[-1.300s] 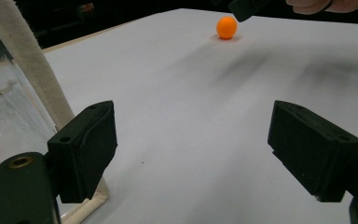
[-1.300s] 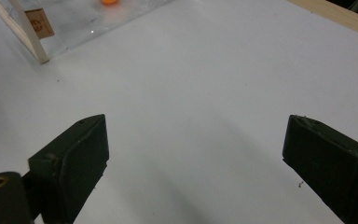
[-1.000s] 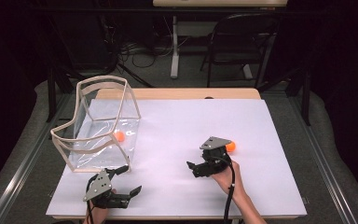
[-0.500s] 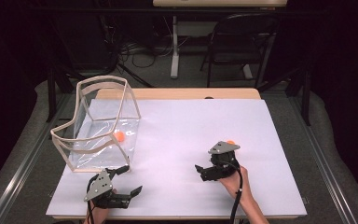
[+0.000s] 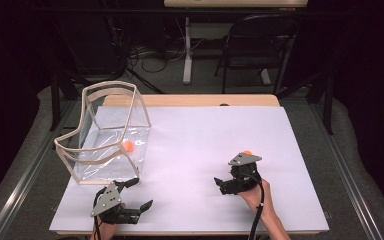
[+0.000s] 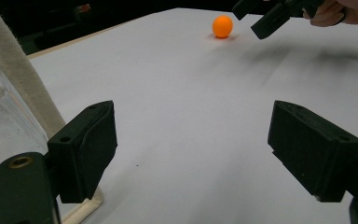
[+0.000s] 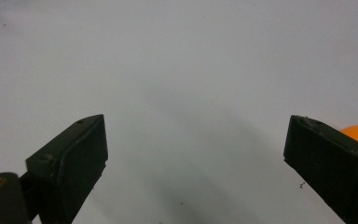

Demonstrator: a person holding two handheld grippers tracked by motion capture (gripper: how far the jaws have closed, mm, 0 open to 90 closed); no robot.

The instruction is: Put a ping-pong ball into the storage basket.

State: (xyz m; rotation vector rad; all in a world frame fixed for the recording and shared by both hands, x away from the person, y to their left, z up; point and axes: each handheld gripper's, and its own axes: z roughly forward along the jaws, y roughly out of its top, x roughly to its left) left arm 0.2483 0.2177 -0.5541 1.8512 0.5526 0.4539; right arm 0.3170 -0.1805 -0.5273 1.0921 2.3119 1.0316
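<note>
A white-topped table (image 5: 195, 125) with a wooden far edge carried a clear plastic bin (image 5: 107, 132) with tan trim at its left. An orange ball (image 5: 247, 152) lay on the bare surface right of centre, well apart from the bin.

One orange ball (image 5: 128, 145) lies inside the clear bin (image 5: 111, 131); another (image 6: 222, 26) rests on the white table (image 5: 200, 135).

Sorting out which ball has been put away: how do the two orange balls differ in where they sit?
The ball in the clear bin lies inside its walls at the table's left, near the left gripper. The loose ball rests on the bare white table at the right, just beyond the right gripper, whose jaws stand open off to one side of it. Both are orange, round and ungripped.
</note>
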